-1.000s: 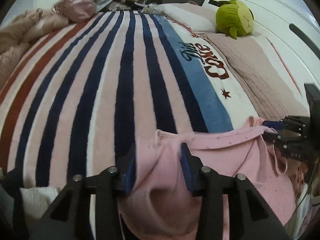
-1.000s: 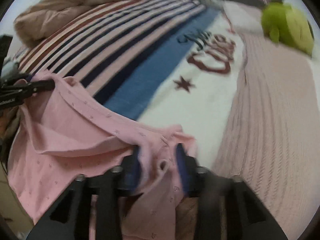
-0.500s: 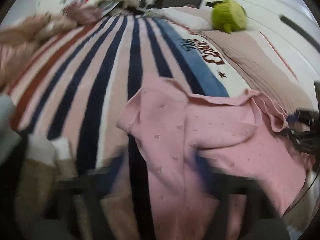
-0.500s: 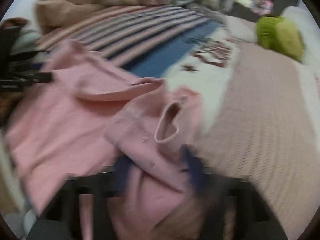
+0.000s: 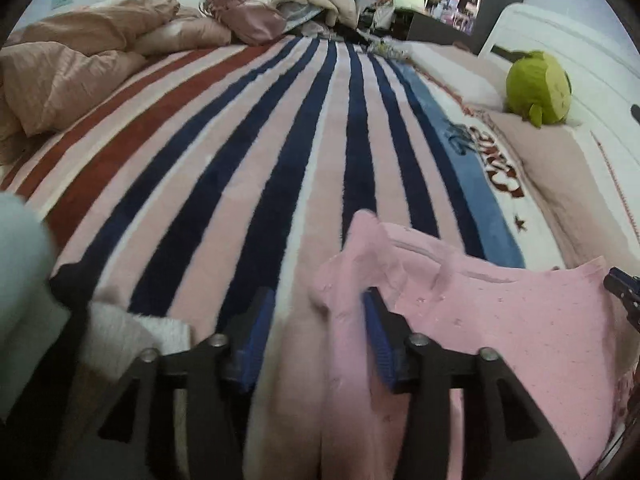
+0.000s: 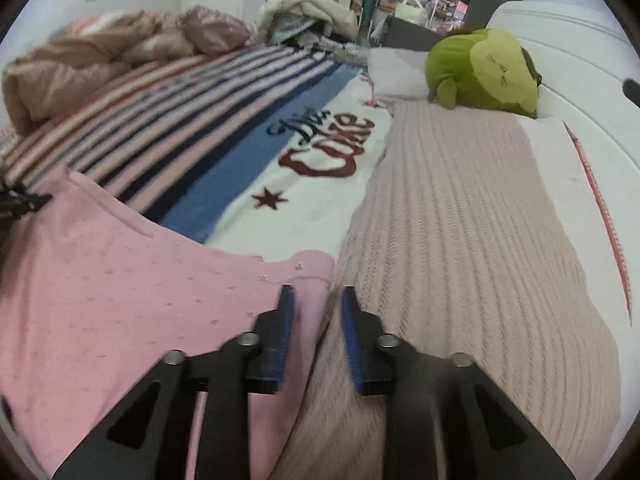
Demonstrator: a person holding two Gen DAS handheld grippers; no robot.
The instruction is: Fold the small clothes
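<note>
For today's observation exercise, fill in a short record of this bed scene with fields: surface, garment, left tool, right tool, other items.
surface: striped blanket on a bed
garment: pink top, spread flat at the near edge
left tool: open, jaws just opened, garment edge between them, not pinched
right tool: open, jaws just opened, at the garment's right edge
other items: green plush toy, beige knit cover

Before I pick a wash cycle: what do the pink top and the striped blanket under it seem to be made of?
The pink top looks like thin, matte cotton knit: it drapes softly and shows tiny woven dots. The striped blanket looks like plush fleece, probably synthetic: its stripes have fuzzy, blurred edges and a soft pile. Fibre content can't be confirmed by sight.
</note>
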